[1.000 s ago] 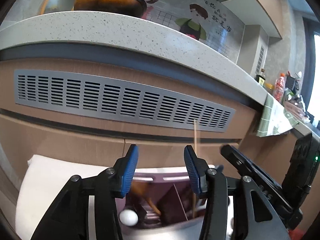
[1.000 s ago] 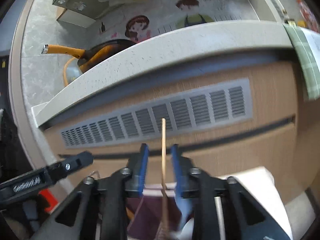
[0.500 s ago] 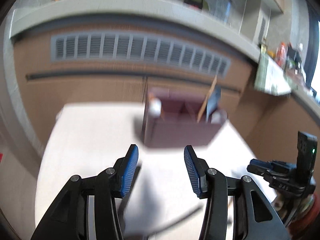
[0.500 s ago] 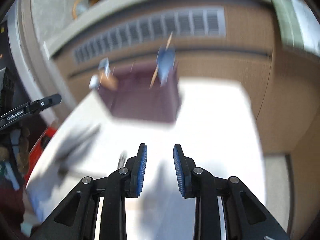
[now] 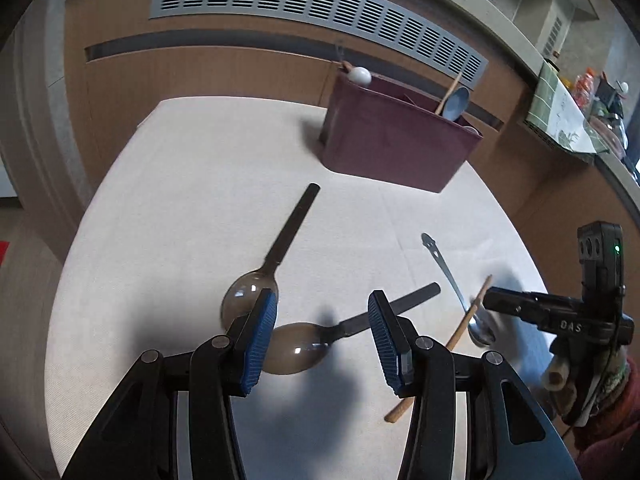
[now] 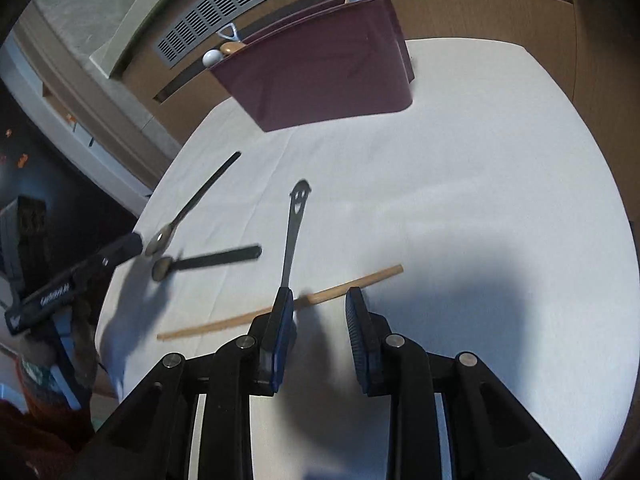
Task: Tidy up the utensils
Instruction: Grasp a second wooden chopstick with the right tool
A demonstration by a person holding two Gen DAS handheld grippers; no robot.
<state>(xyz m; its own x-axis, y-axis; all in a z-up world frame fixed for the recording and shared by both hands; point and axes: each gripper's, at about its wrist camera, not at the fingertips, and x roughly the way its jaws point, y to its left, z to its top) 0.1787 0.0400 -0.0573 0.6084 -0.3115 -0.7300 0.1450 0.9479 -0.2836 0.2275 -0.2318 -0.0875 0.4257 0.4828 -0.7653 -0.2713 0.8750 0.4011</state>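
- Our left gripper is wide open and holds nothing. It hangs over two black-handled spoons: the near spoon and the far spoon.
- Our right gripper is open and empty too. It hangs just over the wooden chopstick and the smiley spoon.
- All four lie on the white table.
- The dark red holder stands at the far edge, with a blue spoon inside.

The left tool, black-armed with blue ribbed pads, is held with its jaws spread wide, nothing between them. The right tool, of the same build, is likewise held parted and empty, angled downward at lower centre.
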